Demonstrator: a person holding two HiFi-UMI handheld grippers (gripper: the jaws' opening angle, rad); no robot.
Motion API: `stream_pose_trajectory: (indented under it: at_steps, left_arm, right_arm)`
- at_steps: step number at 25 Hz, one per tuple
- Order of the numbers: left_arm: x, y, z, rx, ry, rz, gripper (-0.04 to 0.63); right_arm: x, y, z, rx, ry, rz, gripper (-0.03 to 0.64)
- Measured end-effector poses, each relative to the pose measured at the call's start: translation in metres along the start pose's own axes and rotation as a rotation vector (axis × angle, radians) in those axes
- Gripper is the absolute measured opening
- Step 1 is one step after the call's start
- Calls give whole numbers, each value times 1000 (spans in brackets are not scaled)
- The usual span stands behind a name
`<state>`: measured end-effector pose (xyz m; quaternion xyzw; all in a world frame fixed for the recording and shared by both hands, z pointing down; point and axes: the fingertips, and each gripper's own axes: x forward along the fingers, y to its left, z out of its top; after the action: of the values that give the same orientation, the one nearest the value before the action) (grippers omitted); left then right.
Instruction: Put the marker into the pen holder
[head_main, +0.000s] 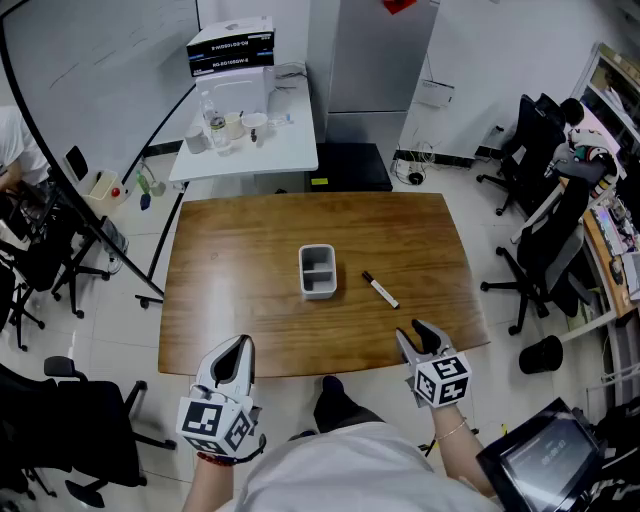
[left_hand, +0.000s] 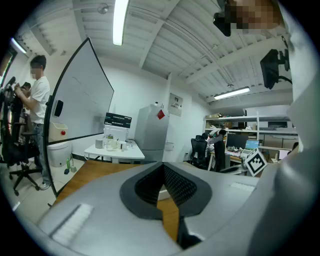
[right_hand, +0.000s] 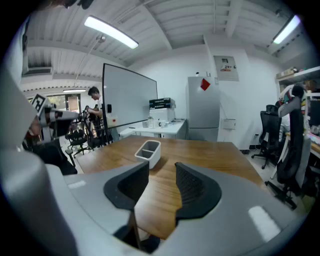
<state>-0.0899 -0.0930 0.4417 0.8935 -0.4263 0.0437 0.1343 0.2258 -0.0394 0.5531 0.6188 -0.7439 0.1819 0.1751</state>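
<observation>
- Marker (head_main: 380, 290), slim, black-and-white, lies flat on the brown wooden table (head_main: 220, 300), right of the grey rectangular plastic pen holder (head_main: 318, 270).
- Right gripper (head_main: 412, 333) at the near edge: jaws half apart, empty; left gripper (head_main: 238, 346) closed, empty.
- I'd straddle the barrel's middle, crosswise.

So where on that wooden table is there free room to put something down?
The table is bare across its left half, from the pen holder to the left edge; so is the far strip behind it. Tighter: the gap between holder and marker, and the near edge by the left gripper and right gripper.
</observation>
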Motion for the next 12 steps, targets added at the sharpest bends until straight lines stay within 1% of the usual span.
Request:
stream_pose_trajectory:
  at_steps: [4, 6, 9, 12]
  left_arm:
    - [39, 8, 22, 15, -23, 43, 2]
    - [57, 12, 28, 12, -25, 61, 2]
    - [77, 16, 27, 9, -8, 85, 2]
    - [93, 20, 19, 1, 8, 102, 2]
  right_arm:
    - [52, -38, -25, -30, 118, 44, 146]
    - [75, -53, -39, -78, 194, 57, 146]
    - [104, -66, -63, -154, 311, 92, 146]
    - [125, -75, -81, -206, 398, 118, 146]
